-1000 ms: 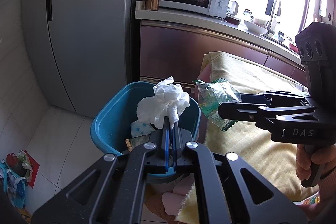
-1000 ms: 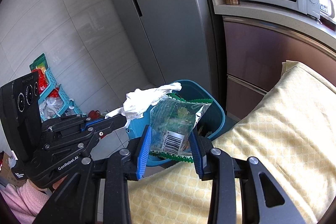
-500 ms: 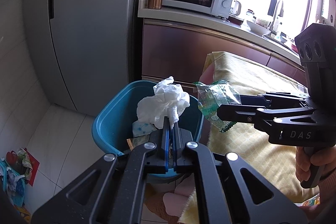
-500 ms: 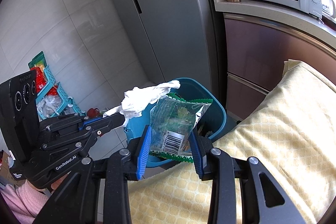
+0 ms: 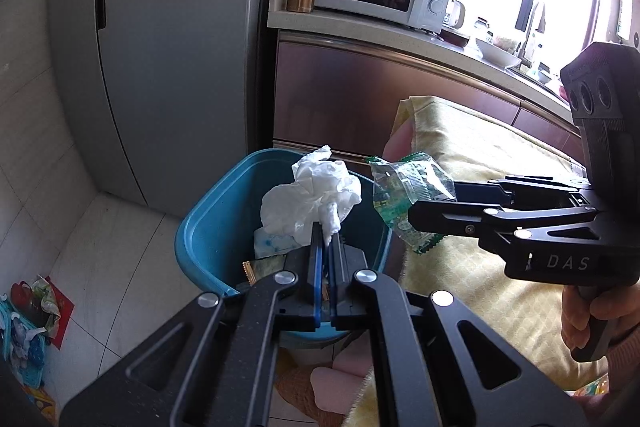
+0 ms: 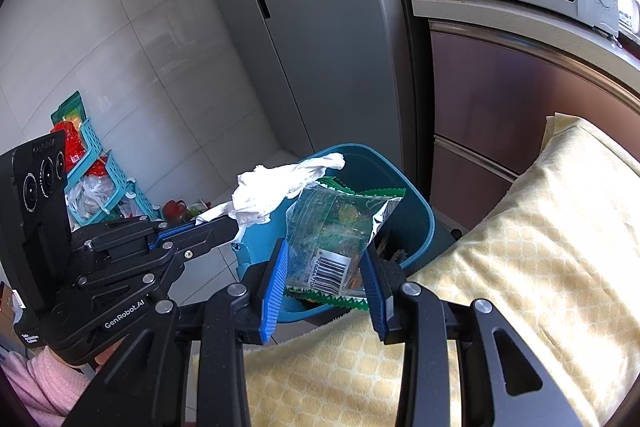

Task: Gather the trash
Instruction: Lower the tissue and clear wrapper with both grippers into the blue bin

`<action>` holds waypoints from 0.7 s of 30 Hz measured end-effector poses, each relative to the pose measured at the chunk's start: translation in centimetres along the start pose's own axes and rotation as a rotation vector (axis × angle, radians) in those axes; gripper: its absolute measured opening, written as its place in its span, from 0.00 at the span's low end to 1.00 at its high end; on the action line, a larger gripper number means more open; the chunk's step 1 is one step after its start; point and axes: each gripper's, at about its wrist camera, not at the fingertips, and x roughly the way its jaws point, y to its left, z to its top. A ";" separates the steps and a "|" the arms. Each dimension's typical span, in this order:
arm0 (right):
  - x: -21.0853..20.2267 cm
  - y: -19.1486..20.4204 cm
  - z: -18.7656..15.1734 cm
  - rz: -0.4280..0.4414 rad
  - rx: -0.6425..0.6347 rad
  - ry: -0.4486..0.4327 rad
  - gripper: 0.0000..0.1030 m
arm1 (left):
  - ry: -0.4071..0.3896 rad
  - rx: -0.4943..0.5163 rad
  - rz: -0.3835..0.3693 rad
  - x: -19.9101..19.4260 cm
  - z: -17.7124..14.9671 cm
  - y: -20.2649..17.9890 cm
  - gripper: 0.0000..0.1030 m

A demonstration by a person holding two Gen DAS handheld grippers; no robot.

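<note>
The left tool [image 5: 326, 247] pinches a crumpled white tissue [image 5: 310, 201] tight between its blue pads, above the blue bin [image 5: 216, 227]. Just beside it, the right tool [image 6: 326, 267] clamps a green snack wrapper [image 6: 340, 227] over the bin's rim, next to the yellow-clothed worktop [image 6: 540, 247].

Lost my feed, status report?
Left tool shut on white tissue. Right tool shut on green wrapper. Both over blue bin. Nothing blocking.
</note>
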 end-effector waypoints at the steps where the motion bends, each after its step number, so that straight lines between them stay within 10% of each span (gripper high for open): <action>1: 0.1 0.0 0.0 -0.001 0.000 0.001 0.33 | 0.001 -0.001 0.000 0.0 0.0 0.0 0.03; 21: 2.0 0.5 0.3 -0.014 0.000 0.046 0.33 | 0.024 -0.022 0.012 0.8 -0.4 0.2 0.03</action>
